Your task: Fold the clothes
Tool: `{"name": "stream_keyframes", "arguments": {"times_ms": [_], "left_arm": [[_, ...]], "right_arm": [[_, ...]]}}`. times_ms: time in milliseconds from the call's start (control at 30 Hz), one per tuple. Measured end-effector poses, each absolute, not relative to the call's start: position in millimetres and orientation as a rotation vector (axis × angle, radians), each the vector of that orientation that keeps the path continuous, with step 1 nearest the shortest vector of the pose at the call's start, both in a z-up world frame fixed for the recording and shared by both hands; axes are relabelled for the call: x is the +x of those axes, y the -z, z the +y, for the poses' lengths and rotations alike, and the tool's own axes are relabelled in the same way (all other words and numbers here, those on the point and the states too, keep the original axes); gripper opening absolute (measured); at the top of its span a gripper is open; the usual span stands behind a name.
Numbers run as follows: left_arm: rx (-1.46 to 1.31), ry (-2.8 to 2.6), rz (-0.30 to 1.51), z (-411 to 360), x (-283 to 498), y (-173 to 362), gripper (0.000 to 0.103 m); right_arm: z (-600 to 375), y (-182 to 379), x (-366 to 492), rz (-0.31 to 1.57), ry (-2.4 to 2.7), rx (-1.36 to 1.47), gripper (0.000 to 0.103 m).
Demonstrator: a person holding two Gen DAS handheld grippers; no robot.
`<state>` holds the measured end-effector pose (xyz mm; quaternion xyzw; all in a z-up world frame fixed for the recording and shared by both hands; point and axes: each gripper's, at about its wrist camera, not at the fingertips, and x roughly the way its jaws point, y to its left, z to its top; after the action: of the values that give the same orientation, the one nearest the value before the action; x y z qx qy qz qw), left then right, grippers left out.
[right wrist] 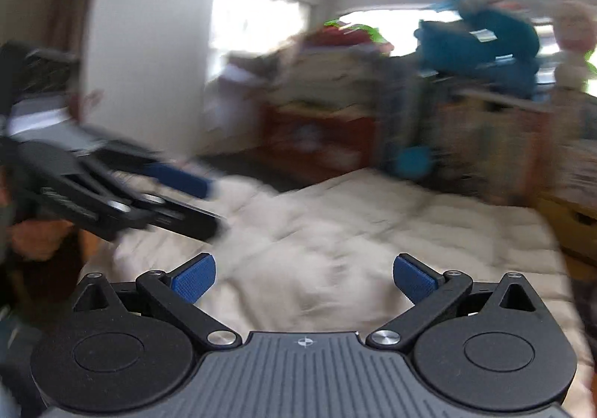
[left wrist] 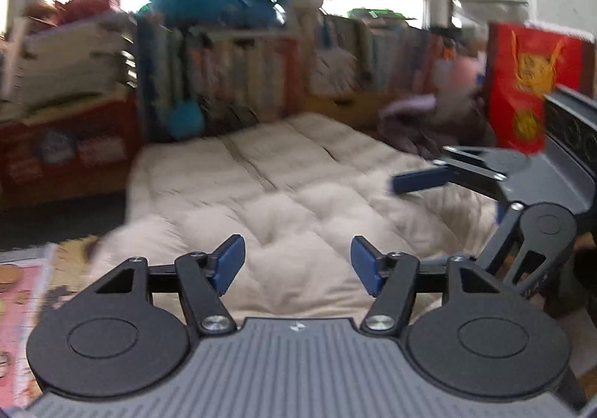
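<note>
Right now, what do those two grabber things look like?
Both look alike. The left gripper and the right gripper each have black jointed arms on round black discs, a ribbed grey body with a small emblem, silver screws, and two blue ribbed fingers.

The cream quilted garment (left wrist: 298,194) lies open to reach from above, hemmed by the row of books (left wrist: 238,74) behind it and a red bag (left wrist: 522,82) right of it.
</note>
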<state>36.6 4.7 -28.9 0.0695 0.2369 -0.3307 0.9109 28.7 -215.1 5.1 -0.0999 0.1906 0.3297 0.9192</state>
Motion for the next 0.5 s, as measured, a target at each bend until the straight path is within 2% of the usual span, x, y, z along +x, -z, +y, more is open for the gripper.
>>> {"name": "stream_keyframes", "arguments": {"times_ms": [200, 500], "left_arm": [[0.286, 0.726, 0.567, -6, 52, 53, 0.069], [0.32, 0.69, 0.565, 23, 44, 54, 0.071]], "right_arm": [[-224, -5, 54, 0.563, -0.781, -0.321, 0.103], [-275, -6, 28, 0.618, -0.759, -0.338, 0.103]]}}
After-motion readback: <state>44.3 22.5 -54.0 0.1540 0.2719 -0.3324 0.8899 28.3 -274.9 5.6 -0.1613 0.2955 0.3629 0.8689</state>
